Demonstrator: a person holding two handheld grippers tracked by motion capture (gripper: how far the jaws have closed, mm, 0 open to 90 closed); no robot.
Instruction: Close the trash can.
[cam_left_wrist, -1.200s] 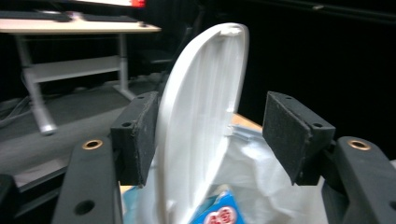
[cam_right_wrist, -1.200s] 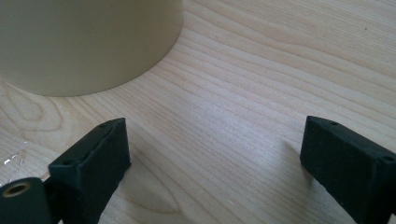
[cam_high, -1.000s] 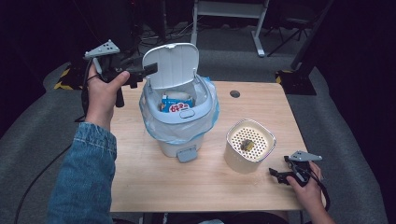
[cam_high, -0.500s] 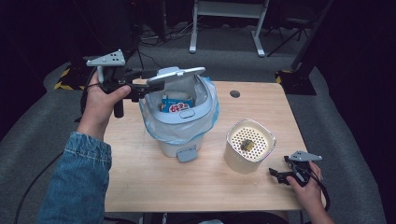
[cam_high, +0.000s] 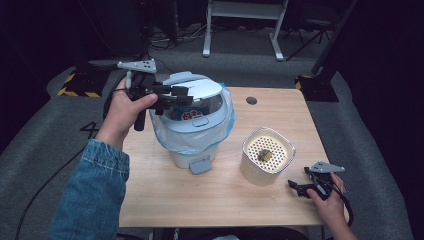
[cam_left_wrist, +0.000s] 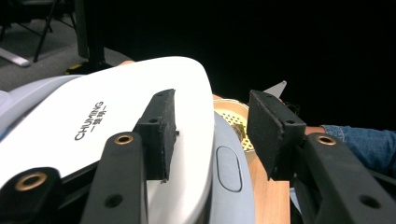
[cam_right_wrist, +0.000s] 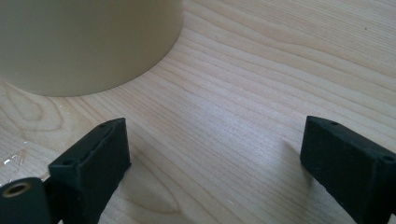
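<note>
Dark studio floor surrounds a pale wooden table (cam_high: 165, 195), where a small bin (cam_high: 192, 135) lined with a blue bag stands left of centre, its white lid (cam_high: 192, 90) almost down. Over that lid the left gripper (cam_high: 172, 97) has just been closing its jaws, which stand apart astride the lid's edge; the right gripper (cam_high: 300, 187) rests open on the table near a cream container (cam_high: 267, 157)

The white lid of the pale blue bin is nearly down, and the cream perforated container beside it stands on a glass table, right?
Not glass. The high view shows the cream perforated container standing on a light wooden table. The rest holds: the white lid is nearly down on the pale blue bin.
</note>
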